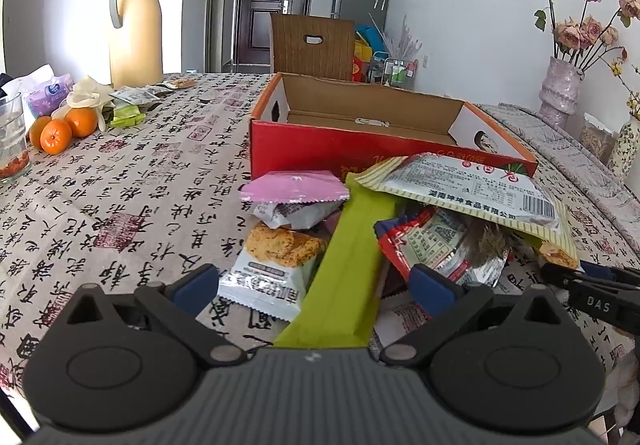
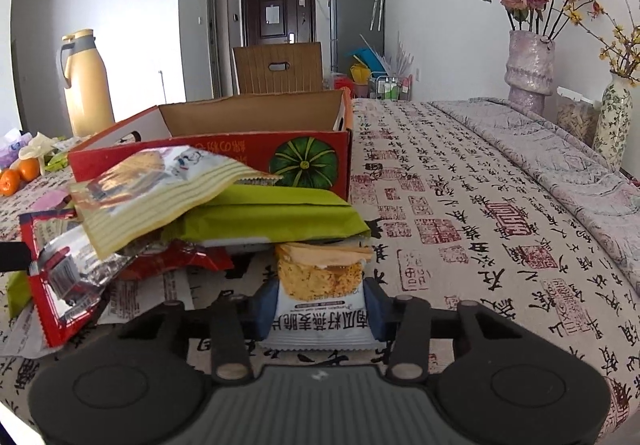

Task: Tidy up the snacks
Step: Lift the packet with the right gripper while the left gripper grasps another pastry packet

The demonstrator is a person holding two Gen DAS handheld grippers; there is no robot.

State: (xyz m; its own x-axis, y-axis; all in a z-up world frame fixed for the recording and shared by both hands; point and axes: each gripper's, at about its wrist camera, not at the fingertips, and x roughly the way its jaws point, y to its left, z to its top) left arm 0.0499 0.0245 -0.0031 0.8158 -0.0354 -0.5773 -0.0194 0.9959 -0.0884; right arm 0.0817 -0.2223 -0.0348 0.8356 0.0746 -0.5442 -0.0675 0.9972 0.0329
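A pile of snack packets lies on the tablecloth in front of an open, empty red cardboard box [image 1: 360,149] [image 2: 224,149]. In the left wrist view my left gripper [image 1: 316,285] is open, its blue pads either side of a long green packet [image 1: 344,269] and a white oat-bar packet [image 1: 268,273]. A pink packet [image 1: 294,187], a red packet [image 1: 440,245] and a striped cream packet [image 1: 472,193] lie around. In the right wrist view my right gripper [image 2: 322,309] is shut on a white oat-bar packet [image 2: 320,305] under the green packet [image 2: 280,217]. The right gripper also shows at the left view's right edge [image 1: 592,297].
A yellow thermos jug [image 1: 134,25], oranges [image 1: 64,127], a glass [image 1: 10,137], tissues and small packets sit at the far left. Vases with dried roses [image 1: 560,89] [image 2: 528,65] stand along the right wall. A wooden chair [image 1: 312,45] stands behind the box.
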